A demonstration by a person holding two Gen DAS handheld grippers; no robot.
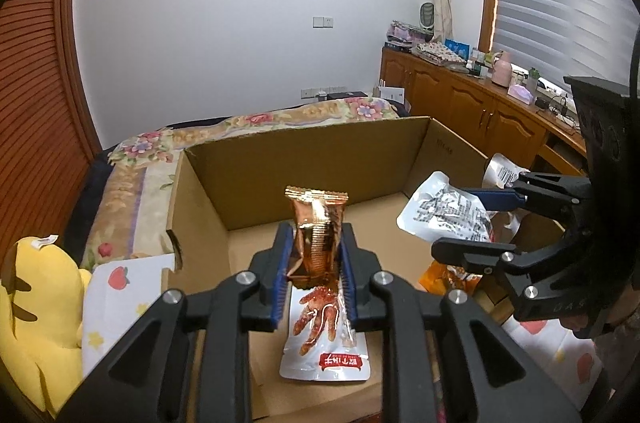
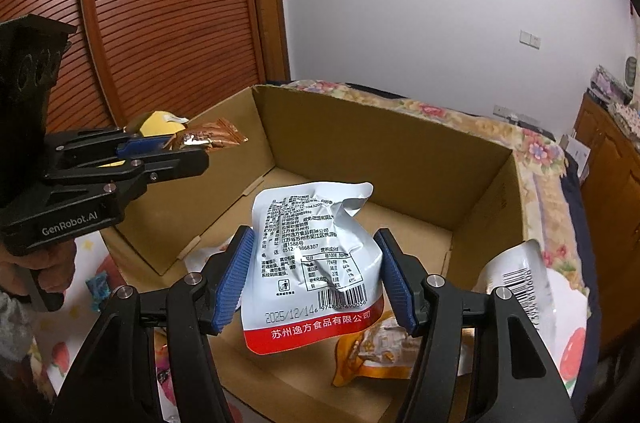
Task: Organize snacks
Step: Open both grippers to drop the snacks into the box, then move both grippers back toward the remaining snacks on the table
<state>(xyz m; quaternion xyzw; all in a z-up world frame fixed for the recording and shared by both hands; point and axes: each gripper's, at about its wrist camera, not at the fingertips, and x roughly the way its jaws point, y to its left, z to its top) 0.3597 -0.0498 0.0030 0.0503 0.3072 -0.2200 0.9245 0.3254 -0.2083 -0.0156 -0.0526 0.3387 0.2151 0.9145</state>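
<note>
The left tool (image 1: 315,255) pinches a copper wrapper (image 1: 318,235) upright, long axis vertical, over the near part of the cardboard box (image 1: 312,147). The right tool (image 2: 316,275) is spread around a white pouch (image 2: 310,263), not clearly gripping it; the pouch stands on end over the box floor, its red band nearest the tool.

The cardboard box (image 2: 400,159) stands open-topped with bare floor toward its far wall; its upright walls bar entry from the sides; near the front, a white pouch (image 1: 326,339) and an orange packet (image 2: 372,355) lie on the floor; the right tool (image 1: 472,223) crowds the box's right side with its silver pouch (image 2: 316,263).
</note>
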